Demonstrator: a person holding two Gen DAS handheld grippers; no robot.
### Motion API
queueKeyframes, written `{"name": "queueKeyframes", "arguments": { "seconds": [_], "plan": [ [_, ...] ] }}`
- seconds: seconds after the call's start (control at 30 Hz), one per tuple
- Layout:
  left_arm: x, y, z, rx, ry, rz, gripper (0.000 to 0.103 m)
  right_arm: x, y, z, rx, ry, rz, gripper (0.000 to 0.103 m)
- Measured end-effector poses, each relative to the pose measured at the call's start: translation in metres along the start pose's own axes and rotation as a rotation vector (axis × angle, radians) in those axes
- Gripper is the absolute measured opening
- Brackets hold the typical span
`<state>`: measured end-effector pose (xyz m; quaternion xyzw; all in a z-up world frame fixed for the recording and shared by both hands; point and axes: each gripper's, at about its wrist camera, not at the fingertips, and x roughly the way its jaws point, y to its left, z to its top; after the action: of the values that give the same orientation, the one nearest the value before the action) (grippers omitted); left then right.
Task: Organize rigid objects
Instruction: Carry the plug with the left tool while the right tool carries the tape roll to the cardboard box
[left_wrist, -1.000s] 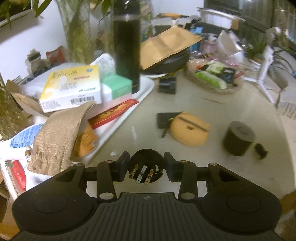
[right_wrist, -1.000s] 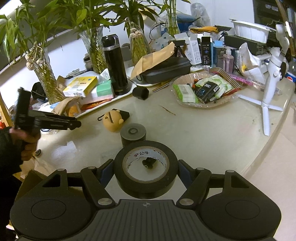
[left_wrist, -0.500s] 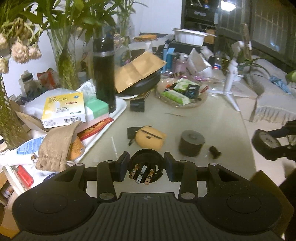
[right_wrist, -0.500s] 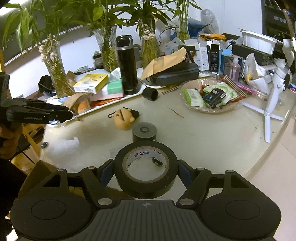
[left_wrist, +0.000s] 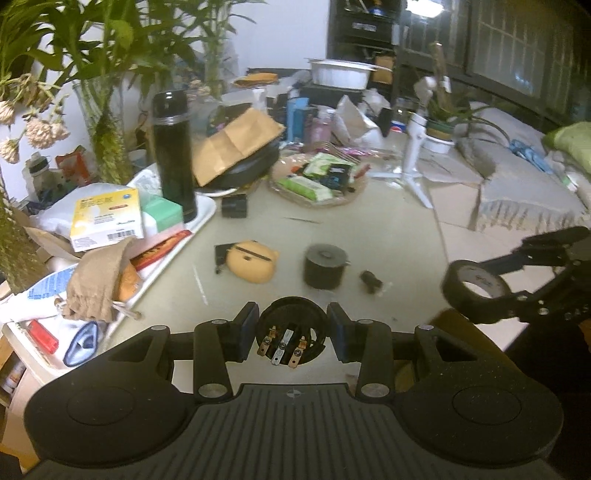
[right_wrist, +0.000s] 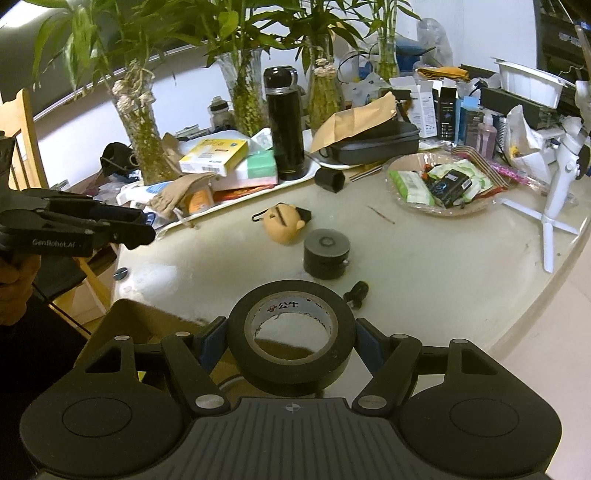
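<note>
My left gripper (left_wrist: 291, 334) is shut on a round black plug socket part (left_wrist: 291, 328) with metal pins, held above the table's near edge. My right gripper (right_wrist: 291, 345) is shut on a roll of black tape (right_wrist: 291, 339); the same tape roll (left_wrist: 476, 291) shows at the right of the left wrist view. On the table lie a tan round pouch (left_wrist: 253, 260), a dark grey cylinder (left_wrist: 325, 266) and a small black piece (left_wrist: 371, 282). In the right wrist view the left gripper (right_wrist: 140, 230) reaches in from the left, held by a hand.
A white tray (left_wrist: 207, 212) at the left holds a black flask (left_wrist: 173, 155), boxes and a cloth bag. A wicker dish of packets (left_wrist: 317, 181), a black case under a brown envelope (left_wrist: 236, 144), a white tripod (left_wrist: 413, 162) and plant vases stand behind. A cardboard box (right_wrist: 147, 321) sits below the table edge.
Both grippers have drawn back from the table and risen, so more of the table shows. The right gripper with the tape has come into the left wrist view.
</note>
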<state>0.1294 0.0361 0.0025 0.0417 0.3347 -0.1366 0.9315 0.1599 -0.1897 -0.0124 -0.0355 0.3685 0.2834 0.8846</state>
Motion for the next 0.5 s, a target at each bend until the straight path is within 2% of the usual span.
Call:
{"name": "queueKeyframes", "arguments": {
  "seconds": [0.5],
  "plan": [
    [0.014, -0.052, -0.025, 0.113, 0.098, -0.109, 0.040, -0.018, 0.022, -0.021, -0.030, 0.014, 0.015, 0.075]
  ]
}}
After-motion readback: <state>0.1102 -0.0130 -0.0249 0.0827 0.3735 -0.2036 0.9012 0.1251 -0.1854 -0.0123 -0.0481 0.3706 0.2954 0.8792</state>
